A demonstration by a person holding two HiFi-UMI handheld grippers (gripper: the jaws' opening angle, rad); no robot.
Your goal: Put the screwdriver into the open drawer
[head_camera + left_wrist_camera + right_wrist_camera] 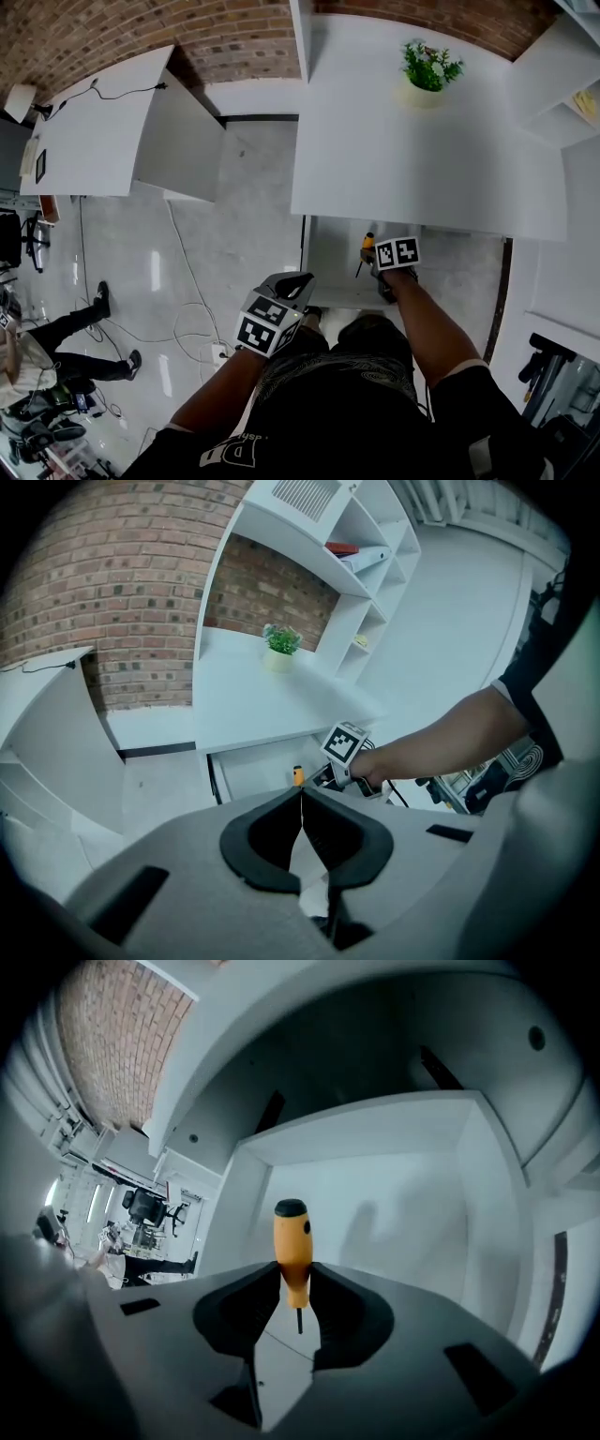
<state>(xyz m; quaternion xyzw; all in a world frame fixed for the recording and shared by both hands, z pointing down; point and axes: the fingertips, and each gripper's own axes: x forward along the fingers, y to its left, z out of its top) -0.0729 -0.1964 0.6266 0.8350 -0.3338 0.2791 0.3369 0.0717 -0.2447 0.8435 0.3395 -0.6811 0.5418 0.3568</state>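
Observation:
The screwdriver [367, 246] has an orange handle with a black cap and a thin dark shaft. My right gripper [371, 257] is shut on it and holds it over the open white drawer [441, 267] under the desk. In the right gripper view the handle [292, 1246] stands up between the pads of that gripper [295, 1283], cap pointing into the drawer's bare inside [394, 1204]. My left gripper [298, 279] hangs to the left of the drawer, jaws shut on nothing. From the left gripper [301, 797] I see the drawer [248, 766], the orange handle [297, 775] and the right gripper's marker cube [345, 743].
A white desk top [403, 150] overhangs the drawer and carries a potted plant [427, 70]. White shelves [562, 94] stand at the right. Another white desk [94, 131] is at the left. Cables [187, 319] lie on the grey floor, and a person's legs [75, 328] show far left.

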